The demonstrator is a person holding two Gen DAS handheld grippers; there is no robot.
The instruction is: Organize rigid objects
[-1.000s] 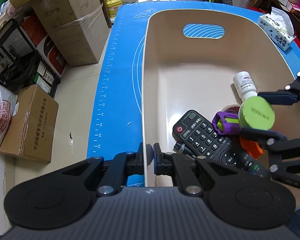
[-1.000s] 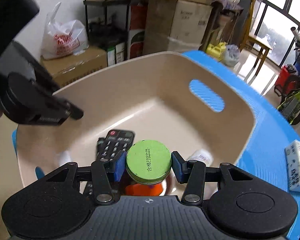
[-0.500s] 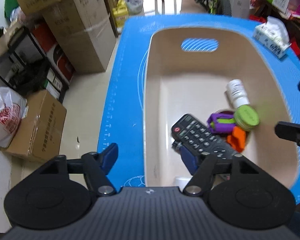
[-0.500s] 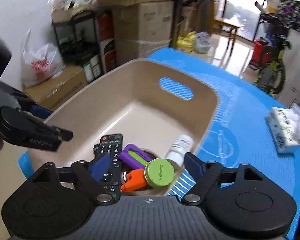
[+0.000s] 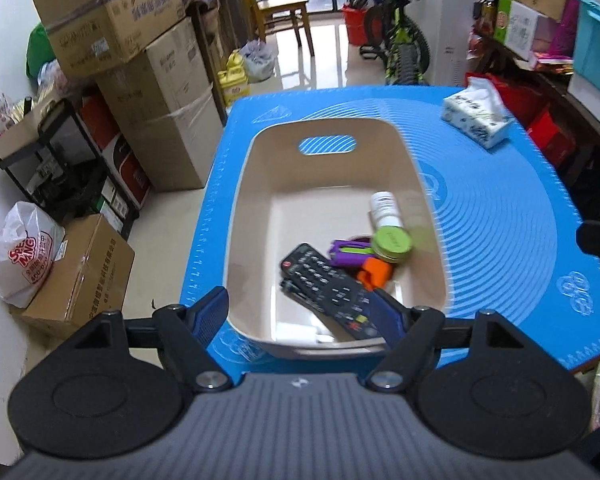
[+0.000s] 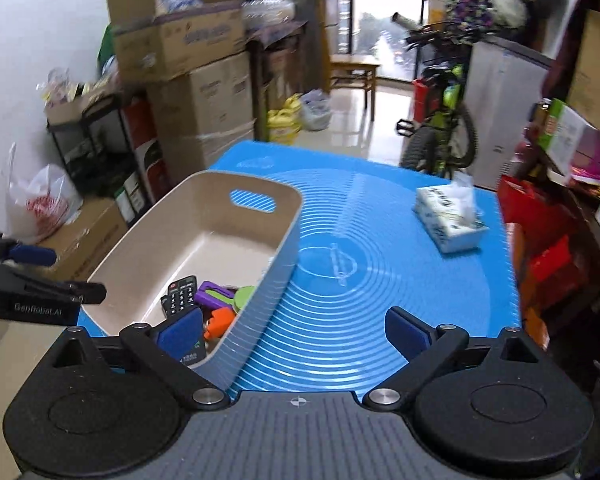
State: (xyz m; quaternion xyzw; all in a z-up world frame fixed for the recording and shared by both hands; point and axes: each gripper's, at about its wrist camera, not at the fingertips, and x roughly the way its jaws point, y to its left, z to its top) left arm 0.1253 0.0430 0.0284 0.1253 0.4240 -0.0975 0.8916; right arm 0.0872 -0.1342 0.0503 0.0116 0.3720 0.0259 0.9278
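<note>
A beige bin (image 5: pixel 240 200) (image 6: pixel 288 232) stands on the blue mat (image 5: pixel 500 208) (image 6: pixel 380 248). In it lie a black remote (image 5: pixel 324 288) (image 6: pixel 180 294), a purple piece (image 5: pixel 346 249) (image 6: pixel 212 294), an orange piece (image 5: pixel 374 274) (image 6: pixel 219 322), a green-lidded tin (image 5: pixel 392 240) (image 6: pixel 244 296) and a white bottle (image 5: pixel 385 208). My left gripper (image 5: pixel 300 310) is open and empty, raised above the bin's near end. My right gripper (image 6: pixel 296 330) is open and empty, raised over the bin's right wall and the mat.
A tissue pack (image 5: pixel 476 118) (image 6: pixel 450 216) lies on the mat at the far right. Stacked cardboard boxes (image 5: pixel 148 92), a black rack (image 5: pixel 56 160) and a plastic bag (image 5: pixel 20 256) stand left of the table. A bicycle (image 6: pixel 444 120) stands beyond it.
My right gripper let go of the green-lidded tin into the bin, opened and drew back. My left gripper let go of the bin's rim, opened and rose back.
</note>
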